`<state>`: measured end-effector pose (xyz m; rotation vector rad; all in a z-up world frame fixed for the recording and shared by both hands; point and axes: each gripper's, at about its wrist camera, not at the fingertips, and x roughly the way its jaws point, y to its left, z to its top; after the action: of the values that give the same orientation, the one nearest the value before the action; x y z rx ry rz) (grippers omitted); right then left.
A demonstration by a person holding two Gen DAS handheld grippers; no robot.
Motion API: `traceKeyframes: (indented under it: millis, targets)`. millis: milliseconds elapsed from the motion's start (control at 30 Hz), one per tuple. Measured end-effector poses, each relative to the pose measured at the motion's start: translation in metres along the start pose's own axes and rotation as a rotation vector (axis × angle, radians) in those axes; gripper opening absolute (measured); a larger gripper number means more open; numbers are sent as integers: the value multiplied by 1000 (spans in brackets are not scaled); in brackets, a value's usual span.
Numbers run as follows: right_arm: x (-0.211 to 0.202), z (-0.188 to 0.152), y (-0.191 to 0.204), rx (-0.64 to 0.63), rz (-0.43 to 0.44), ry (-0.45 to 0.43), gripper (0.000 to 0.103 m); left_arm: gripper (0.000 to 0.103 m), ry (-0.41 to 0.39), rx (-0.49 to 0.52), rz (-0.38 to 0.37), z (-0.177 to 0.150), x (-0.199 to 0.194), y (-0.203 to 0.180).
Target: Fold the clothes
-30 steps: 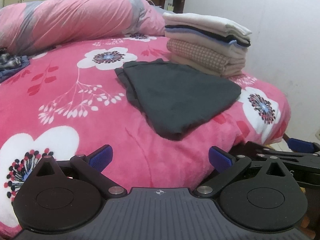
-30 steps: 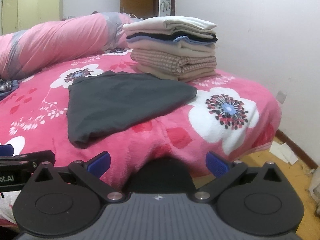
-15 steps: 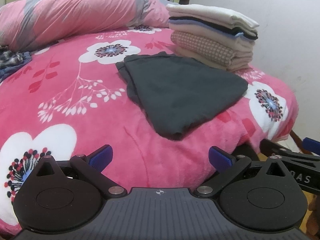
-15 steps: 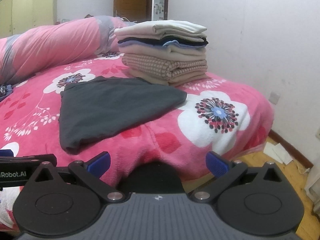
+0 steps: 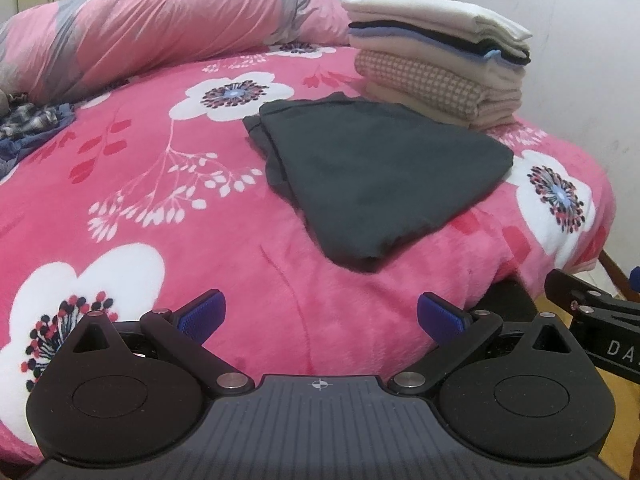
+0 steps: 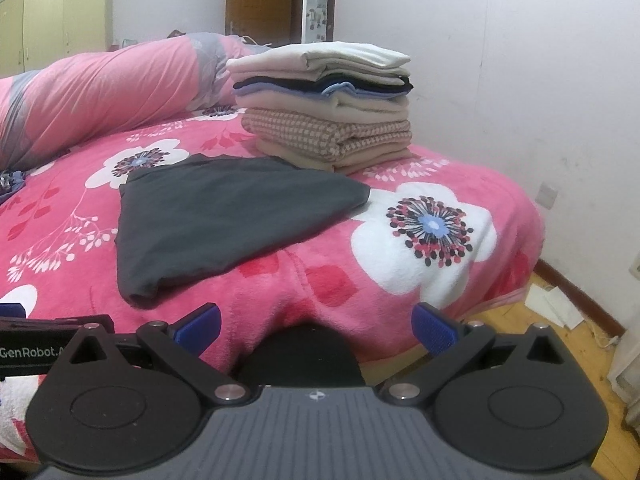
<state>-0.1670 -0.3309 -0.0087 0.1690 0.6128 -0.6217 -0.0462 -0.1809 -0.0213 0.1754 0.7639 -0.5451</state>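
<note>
Folded garment [image 5: 380, 176] lies flat on the blanket [image 5: 168, 184] ahead of my fingers, near the bed's front edge. Stack of folded clothes [image 5: 436, 68] sits behind it, to the right, just beside its far corner. Rolled duvet [image 5: 152, 28] lies across the back. Crumpled cloth [image 5: 28, 124] lies far left.

Two black grippers with blue pads, left gripper [image 5: 318, 316] and right gripper [image 6: 316, 326], are hovering side by side, jaws spread wide, gripping nothing.

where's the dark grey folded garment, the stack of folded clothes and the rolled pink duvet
dark grey folded garment [image 5: 380, 172], left wrist view, its flat top
stack of folded clothes [image 6: 324, 112], right wrist view, its front side
rolled pink duvet [image 5: 160, 28], left wrist view, its upper bulge
</note>
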Motion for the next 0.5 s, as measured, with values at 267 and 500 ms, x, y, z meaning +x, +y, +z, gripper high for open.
traceKeyframes:
  millis: [267,500]
  targets:
    - [-11,2,-12,17,-33,-22,103,103,-32,19,-18,6,-11,-15]
    - [-22,3,-20,30,-60,-38,103,103,-50,10,-10,9,-19,-22]
